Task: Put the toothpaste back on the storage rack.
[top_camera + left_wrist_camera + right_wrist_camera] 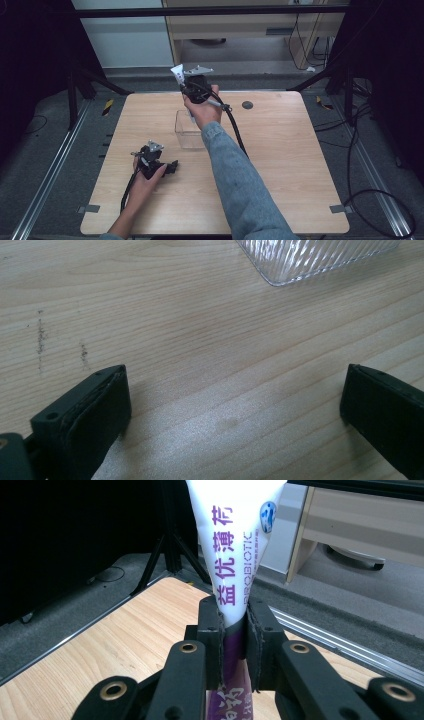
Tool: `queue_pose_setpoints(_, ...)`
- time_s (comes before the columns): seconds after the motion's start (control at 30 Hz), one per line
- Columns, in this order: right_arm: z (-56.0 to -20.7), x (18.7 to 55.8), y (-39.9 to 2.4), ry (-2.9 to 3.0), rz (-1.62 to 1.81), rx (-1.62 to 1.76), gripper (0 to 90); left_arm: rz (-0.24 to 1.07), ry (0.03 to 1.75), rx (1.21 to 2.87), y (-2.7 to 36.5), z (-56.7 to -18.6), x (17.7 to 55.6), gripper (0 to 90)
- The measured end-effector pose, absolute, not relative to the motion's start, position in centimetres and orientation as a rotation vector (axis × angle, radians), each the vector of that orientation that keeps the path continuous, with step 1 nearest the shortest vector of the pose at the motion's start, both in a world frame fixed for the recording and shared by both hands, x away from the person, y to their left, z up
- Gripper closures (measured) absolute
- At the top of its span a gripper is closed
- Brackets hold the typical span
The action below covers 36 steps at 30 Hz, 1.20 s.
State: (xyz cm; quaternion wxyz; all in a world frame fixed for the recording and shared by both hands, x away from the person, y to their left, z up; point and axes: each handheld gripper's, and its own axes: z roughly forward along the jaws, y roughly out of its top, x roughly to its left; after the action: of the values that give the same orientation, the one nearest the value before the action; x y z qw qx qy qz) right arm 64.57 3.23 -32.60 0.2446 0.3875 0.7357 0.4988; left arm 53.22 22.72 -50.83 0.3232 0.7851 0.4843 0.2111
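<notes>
Pinching the soft, light white-and-purple plastic sachet (234, 555) mid-body, the right gripper (234, 645) jaws are clamped; left gripper (235, 405) jaws gape empty over the counter (200, 340).

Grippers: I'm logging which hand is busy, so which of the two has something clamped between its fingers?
The right gripper, raised above the clear container, pinches a white-and-purple sachet. The left gripper is open over bare table.

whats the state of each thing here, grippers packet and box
right gripper: shut on the white packet, raised above the table's far edge
white packet: pinched, sticking up
left gripper: open, holds nothing, low over the table
clear box: upright on the table
</notes>
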Motion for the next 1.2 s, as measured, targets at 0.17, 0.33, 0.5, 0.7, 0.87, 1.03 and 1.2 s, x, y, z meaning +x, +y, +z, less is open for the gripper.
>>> queue_pose_setpoints(0.17,-33.2,64.5,3.4,2.008,1.369,1.07,79.0,0.554,1.27,2.061,22.7,-50.8,53.2,0.0)
queue_pose_setpoints(0.33,-33.7,64.6,3.6,2.013,1.369,1.065,79.0,0.552,1.268,2.062,22.7,-50.8,53.2,0.0)
queue_pose_setpoints(0.5,-34.5,64.3,3.7,2.023,1.361,1.064,79.0,0.552,1.265,2.062,22.8,-50.8,53.3,0.0)
queue_pose_setpoints(0.7,-35.5,64.0,3.5,2.036,1.354,1.075,79.1,0.552,1.266,2.062,22.8,-50.8,53.3,0.0)
queue_pose_setpoints(0.87,-35.9,63.8,3.4,2.041,1.352,1.074,79.1,0.552,1.265,2.062,22.8,-50.8,53.3,0.0)
queue_pose_setpoints(1.03,-36.2,63.5,3.2,2.042,1.345,1.079,79.1,0.552,1.265,2.062,22.8,-50.8,53.3,0.0)
queue_pose_setpoints(1.2,-36.7,63.2,3.1,2.043,1.347,1.083,79.0,0.552,1.265,2.062,22.8,-50.8,53.3,0.0)
